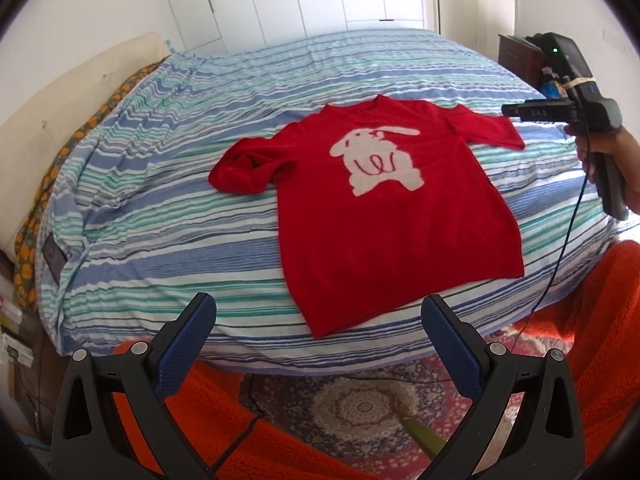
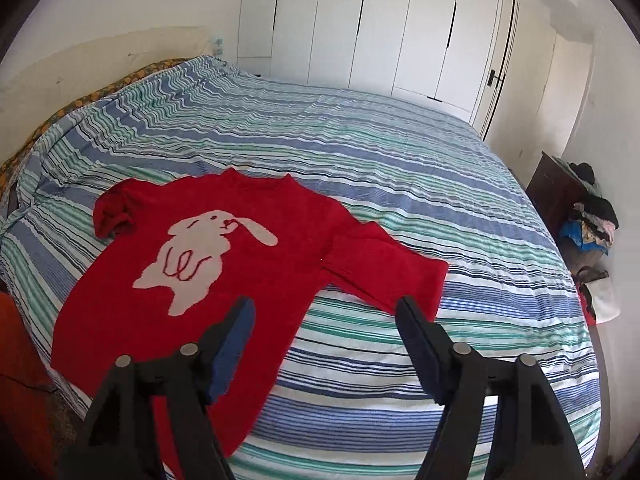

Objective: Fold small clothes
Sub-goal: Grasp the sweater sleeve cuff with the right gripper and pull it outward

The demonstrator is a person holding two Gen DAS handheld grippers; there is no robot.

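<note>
One bed [image 2: 360, 184] holds one red sweater [image 1: 384, 216] with a white rabbit motif, lying flat — ahead of and below both grippers. The left gripper [image 1: 318, 316] hovers wide at the hem; the right gripper [image 2: 326, 320] (jaws apart, nothing between them) hangs over the sweater's side. Only the left view shows a hand [image 1: 616, 160]; only the right shows a clothes pile [image 2: 588, 220].

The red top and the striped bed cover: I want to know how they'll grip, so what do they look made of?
Red top: looks like soft, matte knit, slightly fuzzy, with a knitted-in pale rabbit.
Striped bed cover: apparently thin woven cotton, matte, finely wrinkled.
</note>
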